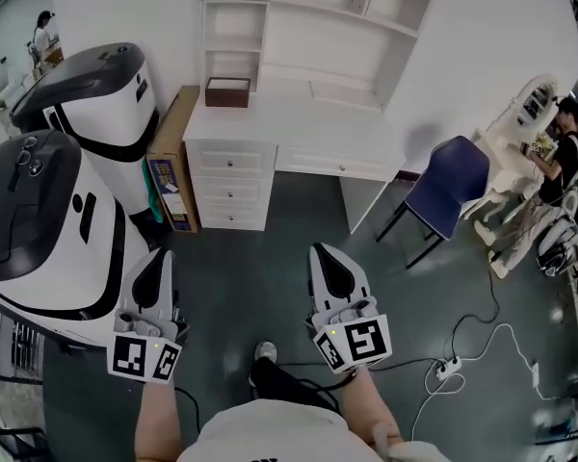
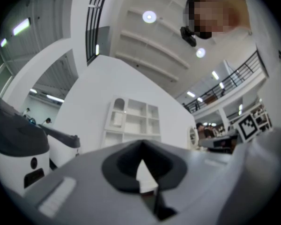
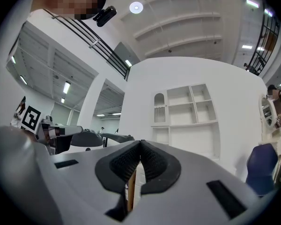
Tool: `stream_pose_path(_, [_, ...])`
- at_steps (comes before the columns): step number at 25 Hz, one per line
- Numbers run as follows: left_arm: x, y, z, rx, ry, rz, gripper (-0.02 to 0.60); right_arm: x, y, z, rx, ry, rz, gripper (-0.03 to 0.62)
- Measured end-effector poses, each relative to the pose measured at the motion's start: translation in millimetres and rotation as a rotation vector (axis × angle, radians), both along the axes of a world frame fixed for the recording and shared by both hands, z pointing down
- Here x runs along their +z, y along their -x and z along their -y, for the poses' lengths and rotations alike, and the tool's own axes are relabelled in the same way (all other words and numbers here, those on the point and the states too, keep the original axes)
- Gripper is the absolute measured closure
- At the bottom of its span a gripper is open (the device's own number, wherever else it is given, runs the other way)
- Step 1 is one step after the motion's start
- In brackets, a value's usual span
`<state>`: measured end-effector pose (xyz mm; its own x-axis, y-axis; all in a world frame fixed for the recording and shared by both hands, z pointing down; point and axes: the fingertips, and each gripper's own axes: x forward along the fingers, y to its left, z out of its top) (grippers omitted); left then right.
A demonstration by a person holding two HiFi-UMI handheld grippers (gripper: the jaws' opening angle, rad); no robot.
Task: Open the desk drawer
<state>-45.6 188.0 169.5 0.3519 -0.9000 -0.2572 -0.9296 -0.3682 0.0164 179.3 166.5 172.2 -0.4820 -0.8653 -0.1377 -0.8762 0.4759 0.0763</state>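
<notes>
**Both grippers closed and empty, well short of the desk**

Head view: The white desk (image 1: 299,123) stands against the wall at the top of the frame. Its stack of drawers (image 1: 233,189) fills the left pedestal and a wide drawer (image 1: 332,165) runs under the top to the right of it. All drawer fronts sit flush and closed. A brown box (image 1: 227,91) rests on the desk's left end, below the white shelf unit (image 1: 308,27). A cardboard carton (image 1: 171,162) leans just beside the desk's left flank, and a blue chair (image 1: 448,186) stands near its right end. The left gripper (image 1: 154,277) and the right gripper (image 1: 333,272) both point towards the desk from well apart, over open floor, touching nothing. A power strip (image 1: 450,365) lies on the floor well away from the desk.

Left gripper view: The left gripper (image 2: 141,146) has its dark pads pressed together at the tips with nothing between them. The shelf unit (image 2: 131,121) shows beyond them. The desk beneath it is hidden by the gripper body.

Right gripper view: The right gripper (image 3: 140,144) has its ribbed pads pressed together and pinches nothing. The shelf unit (image 3: 185,109) and the desk (image 3: 192,142) lie straight ahead, still distant, with the blue chair (image 3: 260,168) right of the desk.
</notes>
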Motion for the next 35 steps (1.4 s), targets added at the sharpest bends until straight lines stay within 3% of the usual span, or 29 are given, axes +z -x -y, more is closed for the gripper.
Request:
stream_pose_path(8, [-12,-21,109,0.001,-0.033,0.021,0.574,-4,-11,112,-0.022,-0.008,0.002,0.592])
stream_pose_path(15, [-3,-26,159,-0.017,-0.015,0.028,0.574,1,-8,172,-0.059,0.001,0.011,0.592])
stream_pose_path(21, [0,-14,204,-0.018,-0.002,0.012,0.574,12,-1,213,-0.049,0.035,0.01,0.592])
stream_pose_path(35, [-3,55,376,0.13,-0.017,0.033,0.574,14,67,361,0.09,0.037,0.03,0.592])
